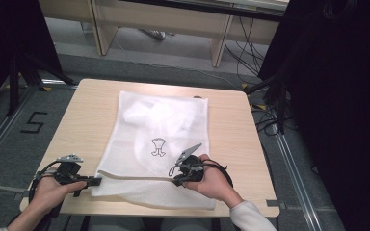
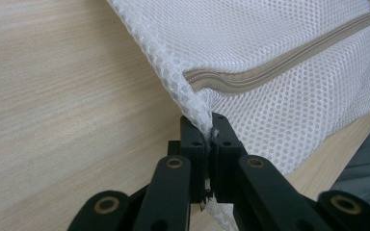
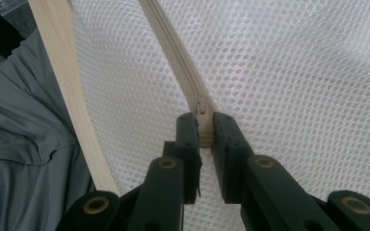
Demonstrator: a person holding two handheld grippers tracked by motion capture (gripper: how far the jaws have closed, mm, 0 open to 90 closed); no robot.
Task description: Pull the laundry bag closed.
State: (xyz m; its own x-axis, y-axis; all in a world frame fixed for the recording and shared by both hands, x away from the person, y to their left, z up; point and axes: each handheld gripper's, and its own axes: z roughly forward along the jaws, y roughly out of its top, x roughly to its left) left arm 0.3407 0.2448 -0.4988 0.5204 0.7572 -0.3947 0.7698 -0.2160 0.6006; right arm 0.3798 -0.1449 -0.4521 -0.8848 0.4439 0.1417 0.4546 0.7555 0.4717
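My left gripper (image 2: pixel 211 132) pinches the near corner of the white mesh bag (image 1: pixel 159 144), which lies flat on the table (image 1: pixel 231 134), anchoring it so my right gripper (image 3: pixel 203 126), clamped on the zipper pull (image 3: pixel 203 131), can slide it along.

A white mesh bag (image 1: pixel 159 139) with a beige zipper (image 2: pixel 289 57) lies on the pale wood-grain table (image 1: pixel 231 120).

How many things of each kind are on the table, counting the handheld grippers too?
Mesh laundry bag: 1
Zipper pull on the bag: 1
Handheld grippers: 2, the left gripper and the right gripper
Total: 4
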